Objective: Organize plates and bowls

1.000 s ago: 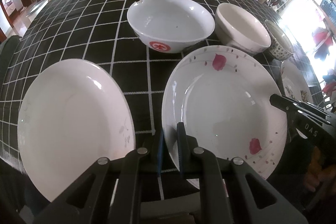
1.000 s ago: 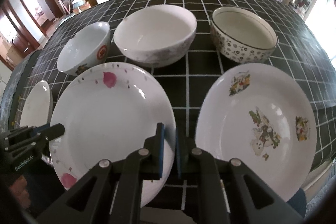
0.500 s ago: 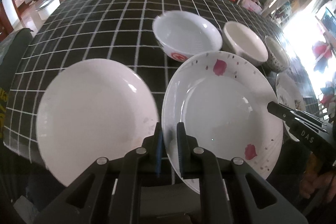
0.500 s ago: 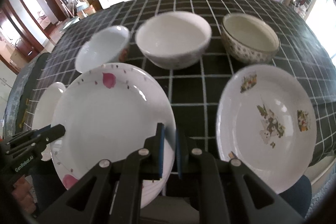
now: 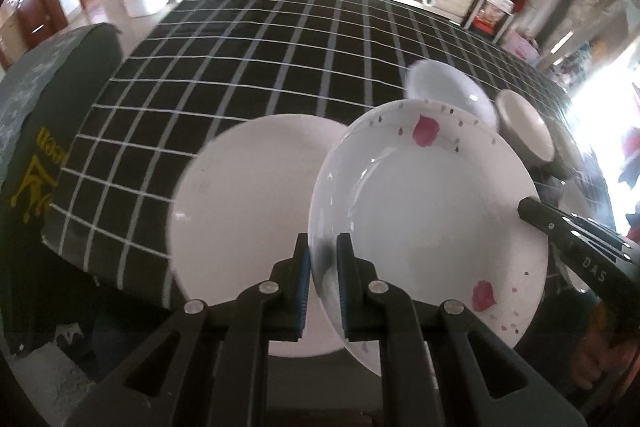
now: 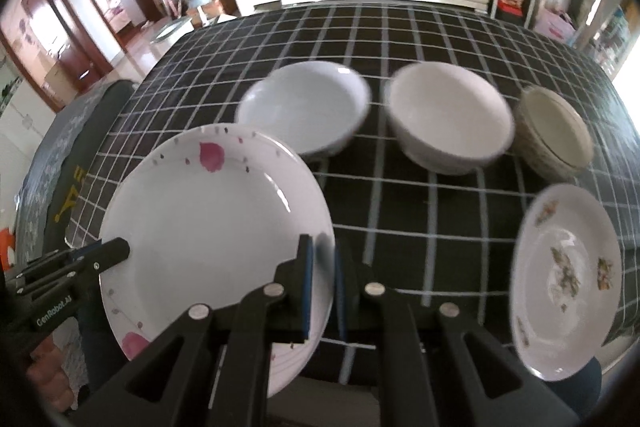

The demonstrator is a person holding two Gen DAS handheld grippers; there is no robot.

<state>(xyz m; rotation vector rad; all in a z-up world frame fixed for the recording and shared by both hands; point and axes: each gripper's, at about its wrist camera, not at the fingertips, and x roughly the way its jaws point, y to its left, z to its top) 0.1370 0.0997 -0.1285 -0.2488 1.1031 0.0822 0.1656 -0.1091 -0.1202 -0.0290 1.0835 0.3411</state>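
Tabletop (image 6: 400,39): a black cloth with white grid lines is covering it; three bowls are sitting in a row toward the back, plates along the near edge.
Flowered plate (image 5: 424,211): both claws are carrying it above the tabletop, tilted, its left rim overlapping the plain plate in the left view.
Plain plate (image 5: 248,211): lying flat at the near left edge, likely the spot where the flowered plate is heading.
Cartoon plate (image 6: 568,275): lying at the near right edge, well apart from the carried plate.
Bowls: pale blue bowl (image 6: 308,107), white bowl (image 6: 448,115) and patterned bowl (image 6: 554,131) are standing untouched.
Left claw (image 5: 322,259): clenched on the flowered plate's left rim.
Right claw (image 6: 322,267): clenched on the opposite rim.
Risk: each claw is pinching only a thin glazed edge, so uneven motion between the hands could be twisting the plate loose; a tilted landing could be chipping or sliding the plain plate off the near edge.
Hard to see: the bowls are blurred, so their patterns are unreadable; whether the two plates are touching cannot be told.
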